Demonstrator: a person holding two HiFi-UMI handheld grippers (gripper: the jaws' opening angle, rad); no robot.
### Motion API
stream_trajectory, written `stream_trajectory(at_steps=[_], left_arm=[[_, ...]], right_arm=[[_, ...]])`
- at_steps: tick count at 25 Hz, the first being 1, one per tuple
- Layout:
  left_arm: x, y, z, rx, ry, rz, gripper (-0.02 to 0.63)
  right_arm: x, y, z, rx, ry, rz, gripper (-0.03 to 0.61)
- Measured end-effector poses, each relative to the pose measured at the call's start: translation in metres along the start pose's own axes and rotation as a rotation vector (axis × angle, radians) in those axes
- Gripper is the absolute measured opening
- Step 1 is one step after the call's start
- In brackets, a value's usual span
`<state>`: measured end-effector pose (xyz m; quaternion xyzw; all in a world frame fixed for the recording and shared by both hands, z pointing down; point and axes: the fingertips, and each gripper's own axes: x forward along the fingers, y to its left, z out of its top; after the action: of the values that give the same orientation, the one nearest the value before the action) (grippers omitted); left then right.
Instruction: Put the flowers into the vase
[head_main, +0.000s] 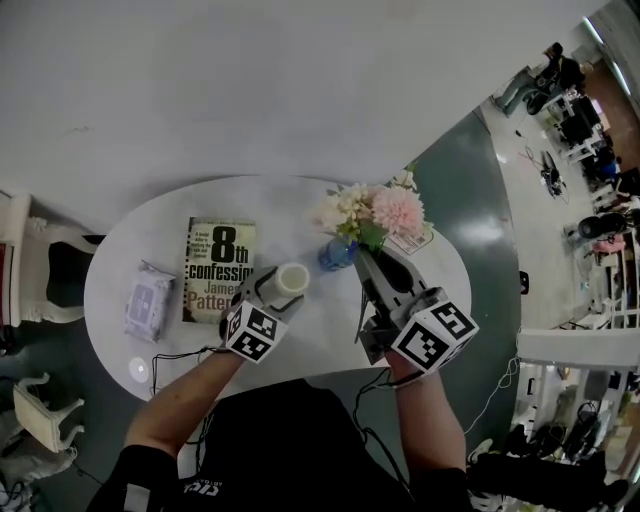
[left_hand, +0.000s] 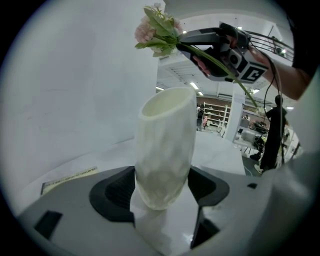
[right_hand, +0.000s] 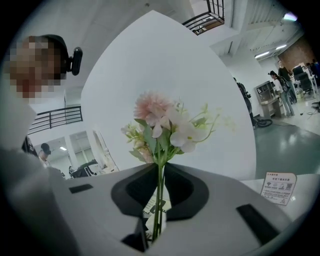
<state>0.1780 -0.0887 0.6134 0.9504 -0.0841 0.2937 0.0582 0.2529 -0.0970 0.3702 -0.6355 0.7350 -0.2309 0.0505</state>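
On the white oval desk (head_main: 300, 205), near its front edge, stands a white vase (head_main: 292, 279) (left_hand: 165, 150) with its mouth open to the top. The left tongs (head_main: 283, 290) (left_hand: 161, 192) clamp its lower body, one jaw pressed to each side. Right of the vase and higher, the flowers (head_main: 375, 212) (left_hand: 156, 26) (right_hand: 167, 127), a pink and cream bunch with green leaves, are outside the vase. The right tongs (head_main: 362, 252) (right_hand: 158, 200) (left_hand: 192, 45) pinch their thin green stems, jaws nearly together, blooms pointing to the far side. Between vase and flowers a small blue object (head_main: 337, 255) sits on the desk, just beside the right tongs' tip. A printed card (head_main: 412, 240) (right_hand: 278, 187) lies under the blooms at the right. Left of the vase lies a book (head_main: 218, 270), touching the left tongs in the head view, and further left a pale packet (head_main: 148, 298).
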Motion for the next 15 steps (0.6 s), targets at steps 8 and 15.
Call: stream_trajectory(at_steps=[8, 15], left_arm=[[0.000, 0.001, 0.000, 0.019, 0.005, -0.008, 0.334], [0.001, 0.002, -0.001, 0.023, 0.004, -0.005, 0.334]], right_arm=[[0.034, 0.010, 0.000, -0.002, -0.015, 0.052, 0.058], [0.057, 0.019, 0.002, -0.012, -0.007, 0.091, 0.058]])
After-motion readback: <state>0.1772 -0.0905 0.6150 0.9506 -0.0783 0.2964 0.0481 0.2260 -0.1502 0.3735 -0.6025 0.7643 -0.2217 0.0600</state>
